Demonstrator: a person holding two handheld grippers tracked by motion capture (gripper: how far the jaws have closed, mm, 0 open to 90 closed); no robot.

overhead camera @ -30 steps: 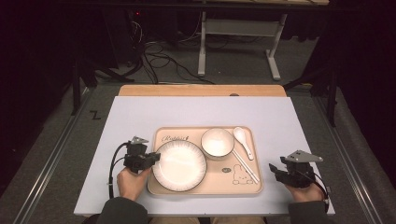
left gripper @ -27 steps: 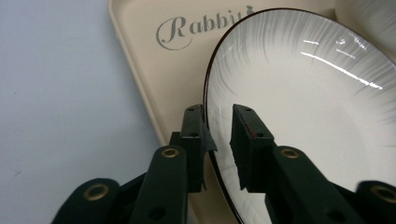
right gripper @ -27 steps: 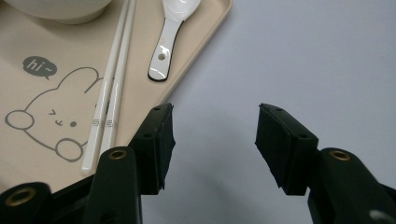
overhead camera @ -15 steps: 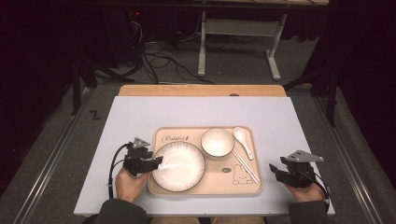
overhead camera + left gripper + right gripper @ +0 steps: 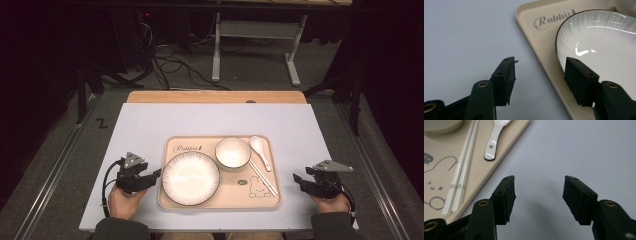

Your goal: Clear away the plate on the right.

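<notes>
A beige tray (image 5: 220, 200) with a rabbit print lies at the near middle of the table. On it stand a white dark-rimmed plate (image 5: 190, 177), a small white bowl (image 5: 232, 151), a white spoon (image 5: 260, 150) and white chopsticks (image 5: 262, 177). My left gripper (image 5: 156, 175) hovers at the tray's left edge. Its jaws have just been opening and grip nothing. In the left gripper view the gripper (image 5: 540, 67) straddles the tray's rim (image 5: 534, 37), with the plate (image 5: 604, 45) by one jaw. My right gripper (image 5: 299, 180) stands open right of the tray, over bare table (image 5: 539, 187).
In the right gripper view the chopsticks (image 5: 464, 172), the spoon (image 5: 495, 140) and the bowl's base (image 5: 441, 126) lie on the tray (image 5: 482, 137) to the left. The pale table (image 5: 210, 120) has a wooden strip (image 5: 215, 96) at its far edge, with dark floor and cables beyond.
The left gripper, which sat shut at the plate's left rim, has opened and drawn back to the left off the plate. The plate and the right gripper have stayed put.
</notes>
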